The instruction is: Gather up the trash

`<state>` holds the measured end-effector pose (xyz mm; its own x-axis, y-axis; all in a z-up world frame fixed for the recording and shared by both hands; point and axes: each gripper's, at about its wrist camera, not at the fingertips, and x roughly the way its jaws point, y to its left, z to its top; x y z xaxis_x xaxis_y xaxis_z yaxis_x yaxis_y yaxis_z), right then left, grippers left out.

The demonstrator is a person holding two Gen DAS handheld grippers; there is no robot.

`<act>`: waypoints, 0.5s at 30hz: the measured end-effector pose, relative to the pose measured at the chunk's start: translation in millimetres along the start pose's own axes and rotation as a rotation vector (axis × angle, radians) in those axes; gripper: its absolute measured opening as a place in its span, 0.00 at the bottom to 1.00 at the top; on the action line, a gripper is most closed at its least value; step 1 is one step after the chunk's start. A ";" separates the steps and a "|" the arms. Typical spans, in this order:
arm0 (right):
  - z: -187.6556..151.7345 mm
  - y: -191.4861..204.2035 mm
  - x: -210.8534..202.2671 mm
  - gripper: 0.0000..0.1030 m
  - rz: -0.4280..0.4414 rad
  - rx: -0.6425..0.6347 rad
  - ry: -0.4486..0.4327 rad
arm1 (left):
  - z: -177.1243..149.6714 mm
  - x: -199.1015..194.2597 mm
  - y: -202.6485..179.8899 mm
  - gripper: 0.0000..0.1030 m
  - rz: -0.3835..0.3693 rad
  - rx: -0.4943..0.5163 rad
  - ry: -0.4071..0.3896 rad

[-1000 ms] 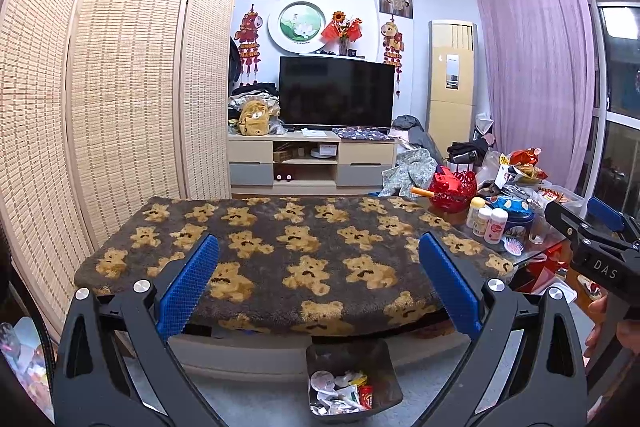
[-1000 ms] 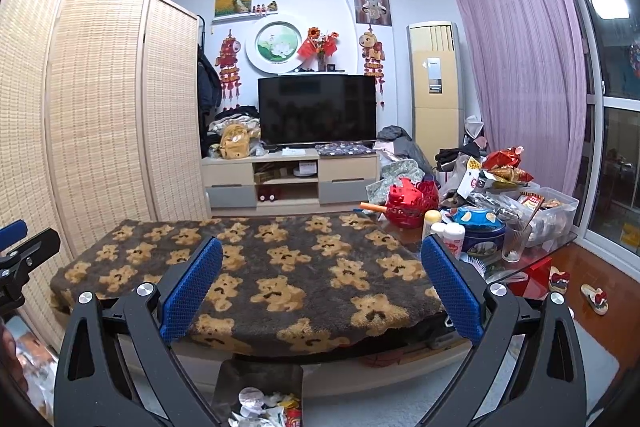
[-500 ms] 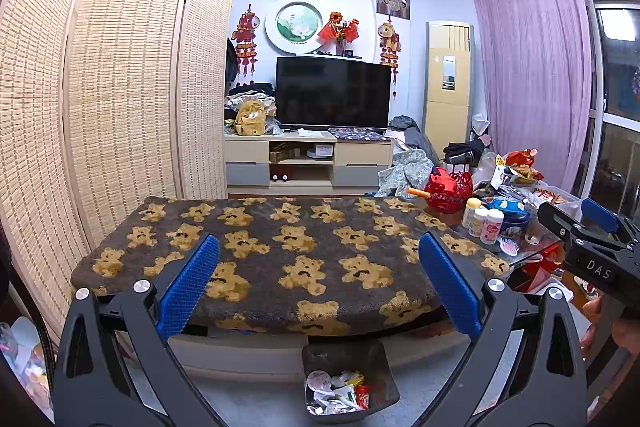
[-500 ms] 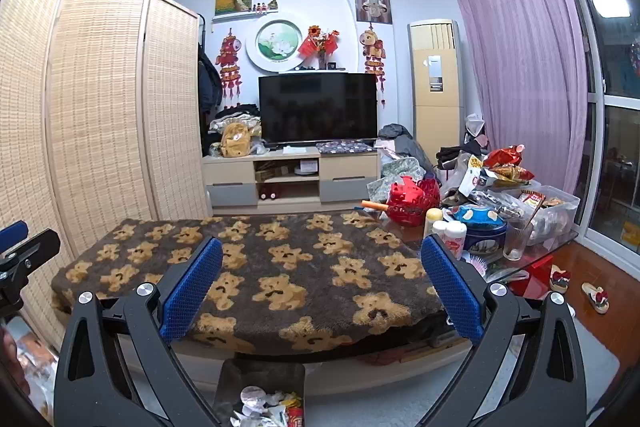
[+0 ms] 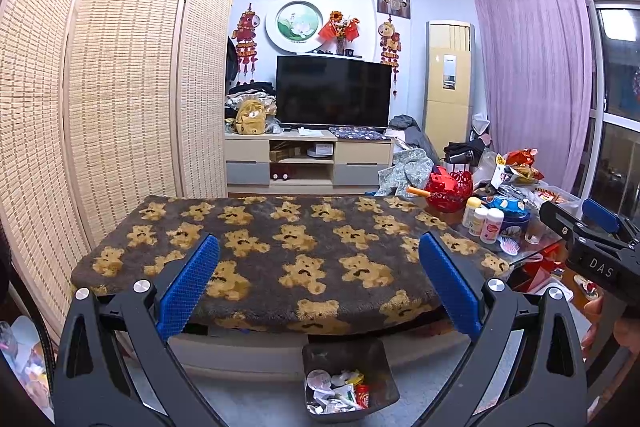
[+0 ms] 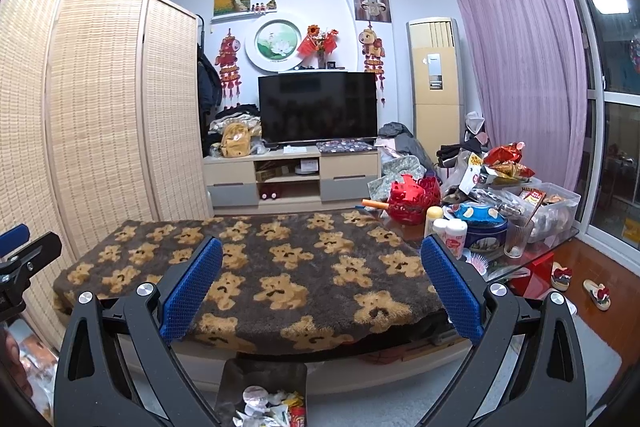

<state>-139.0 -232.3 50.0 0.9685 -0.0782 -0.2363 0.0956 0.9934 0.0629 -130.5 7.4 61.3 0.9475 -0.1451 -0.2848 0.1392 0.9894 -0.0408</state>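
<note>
Apparently finishing: both the left gripper and the right gripper are hanging wide open and empty above the trash bin; next, finding leftover litter.

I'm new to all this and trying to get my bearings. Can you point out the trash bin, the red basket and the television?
trash bin (image 5: 352,355): left wrist view, bare inner back wall.
red basket (image 6: 412,197): right wrist view, front of its side.
television (image 5: 333,91): left wrist view, middle of the dark screen.
</note>
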 end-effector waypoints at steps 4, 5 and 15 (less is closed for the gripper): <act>-0.2 0.2 -0.1 0.97 -0.001 0.001 0.001 | -0.4 0.7 1.0 0.92 -0.002 -0.003 0.001; -0.6 -0.2 0.5 0.97 0.000 0.001 0.003 | -0.7 0.6 1.0 0.92 -0.001 -0.004 0.001; -0.6 -0.9 0.9 0.97 0.004 0.002 0.006 | 1.1 0.3 1.4 0.92 0.001 -0.007 -0.003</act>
<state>-138.3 -233.3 49.2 0.9675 -0.0741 -0.2416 0.0924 0.9936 0.0655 -129.6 8.8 62.3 0.9486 -0.1440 -0.2818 0.1362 0.9896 -0.0472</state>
